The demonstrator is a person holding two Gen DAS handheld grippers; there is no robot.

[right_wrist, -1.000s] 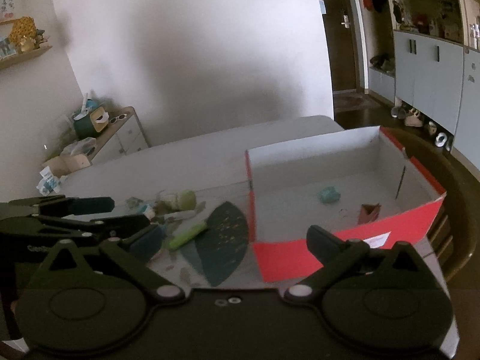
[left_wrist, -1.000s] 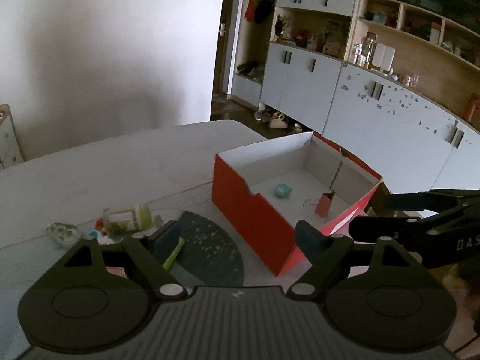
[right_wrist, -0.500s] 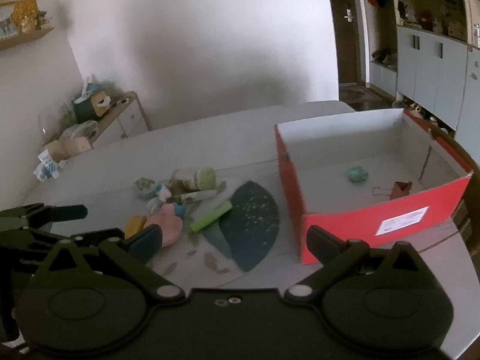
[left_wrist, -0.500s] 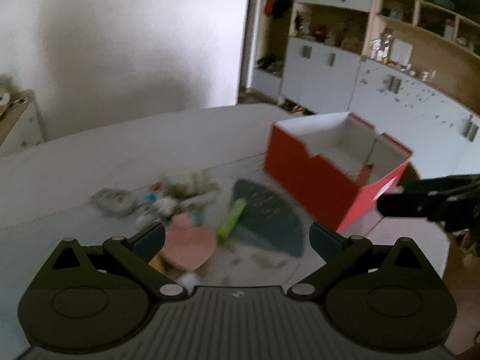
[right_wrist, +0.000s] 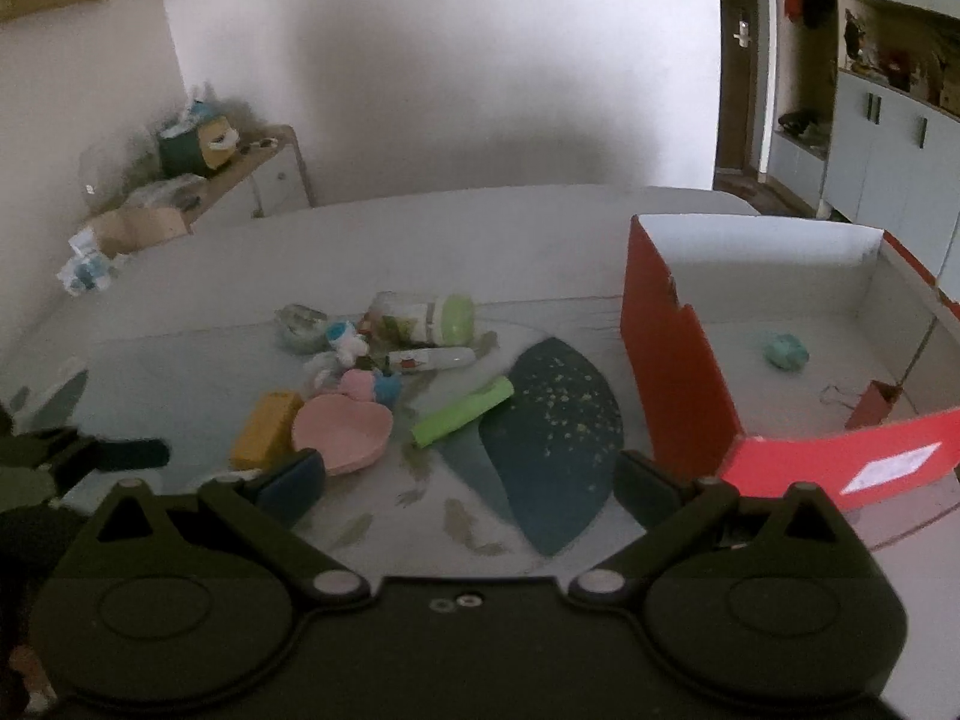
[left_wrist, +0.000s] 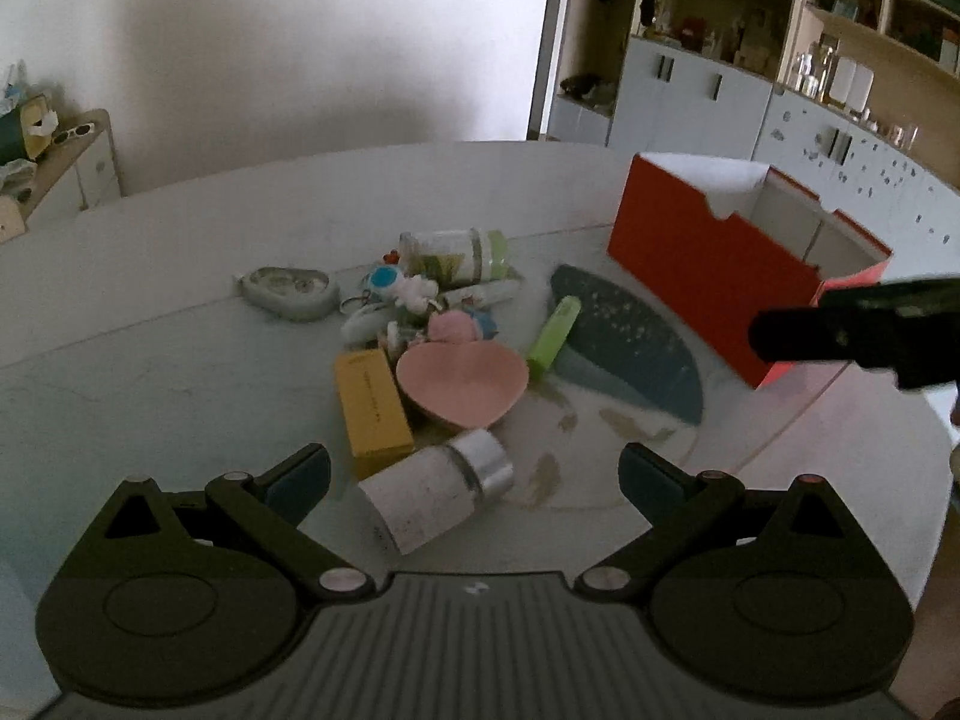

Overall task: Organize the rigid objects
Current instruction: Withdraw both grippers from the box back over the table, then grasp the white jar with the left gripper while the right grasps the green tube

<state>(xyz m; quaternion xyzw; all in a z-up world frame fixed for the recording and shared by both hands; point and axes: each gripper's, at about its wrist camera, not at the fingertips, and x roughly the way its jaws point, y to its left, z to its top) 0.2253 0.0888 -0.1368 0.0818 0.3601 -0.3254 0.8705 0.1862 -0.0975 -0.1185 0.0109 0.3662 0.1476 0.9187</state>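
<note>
We hold the left gripper [left_wrist: 474, 474] spread wide, its jaws just opened, over a white jar [left_wrist: 437, 489] lying untouched on the worktop [left_wrist: 150, 360]. Our right gripper [right_wrist: 468, 477] is also released and empty, near the pink heart-shaped dish [right_wrist: 342, 432]; the red box [right_wrist: 678, 384] stands to the right.

Clutter pile [left_wrist: 432, 336] mid-table; red box [left_wrist: 720, 276] blocks right; near edge free.
</note>
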